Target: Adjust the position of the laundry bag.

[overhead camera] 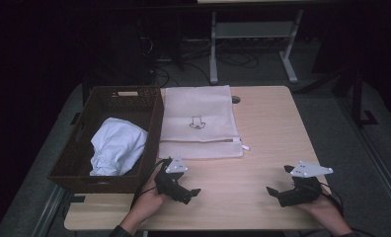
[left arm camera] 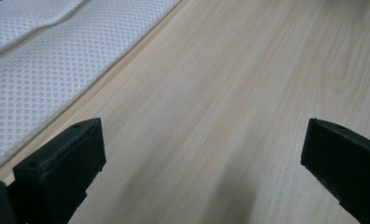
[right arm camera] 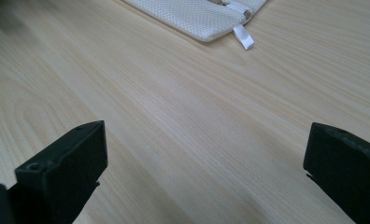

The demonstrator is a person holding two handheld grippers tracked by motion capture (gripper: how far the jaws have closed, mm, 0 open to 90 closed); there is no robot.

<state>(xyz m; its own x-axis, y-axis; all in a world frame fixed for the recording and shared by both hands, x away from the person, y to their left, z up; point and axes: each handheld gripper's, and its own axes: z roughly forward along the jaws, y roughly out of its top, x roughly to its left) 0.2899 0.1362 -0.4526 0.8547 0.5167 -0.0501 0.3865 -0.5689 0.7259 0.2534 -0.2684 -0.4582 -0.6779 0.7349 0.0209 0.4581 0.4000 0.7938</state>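
The table (overhead camera: pixel 262 143) carries a brown basket (overhead camera: pixel 102 180) along its left edge, overhanging it, with a crumpled white cloth (overhead camera: pixel 117 145) inside. Just beside the basket, at the far edge, a white mesh bag (overhead camera: pixel 201 123) lies flat, its zipper tab (right arm camera: pixel 244 37) at the near right corner. Near the front edge, the left gripper (overhead camera: pixel 193 193) sits just below the bag, the right gripper (overhead camera: pixel 277 180) well apart towards the right edge. Both have jaws spread wide over bare wood, gripping nothing.
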